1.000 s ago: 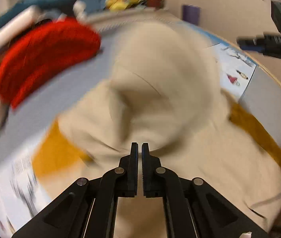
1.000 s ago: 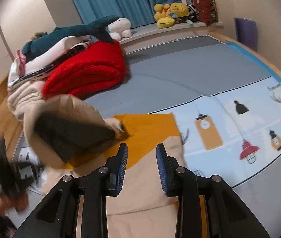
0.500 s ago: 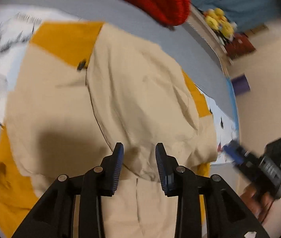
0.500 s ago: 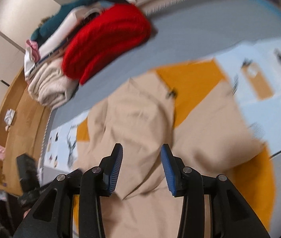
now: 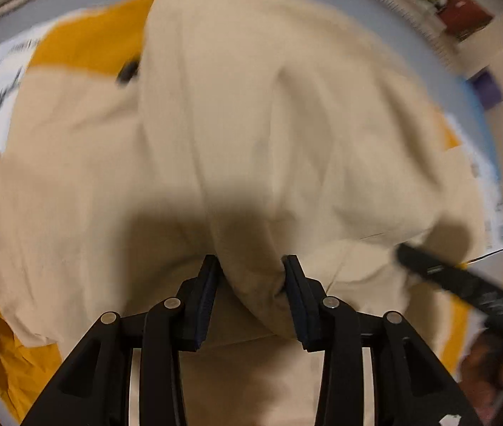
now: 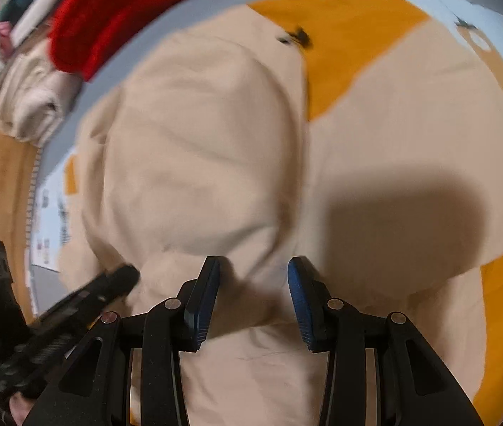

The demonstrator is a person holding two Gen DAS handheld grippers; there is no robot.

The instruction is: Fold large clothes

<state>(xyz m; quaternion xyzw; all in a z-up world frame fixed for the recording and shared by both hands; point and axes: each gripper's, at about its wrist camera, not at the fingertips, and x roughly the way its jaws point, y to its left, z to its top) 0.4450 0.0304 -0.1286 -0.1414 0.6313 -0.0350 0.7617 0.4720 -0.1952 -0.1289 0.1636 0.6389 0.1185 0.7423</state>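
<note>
Beige garment lies spread on bed at 12 o'clock of both grippers; left gripper, just opening, straddles a fold unpinched, right gripper open, so a shallow pinch may collapse it.

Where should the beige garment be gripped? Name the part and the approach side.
Probably the raised ridge at the near edge of the beige garment's folded-over layer, from straight above, a finger each side. It stands proud; elsewhere the cloth lies flat on the bed.
</note>
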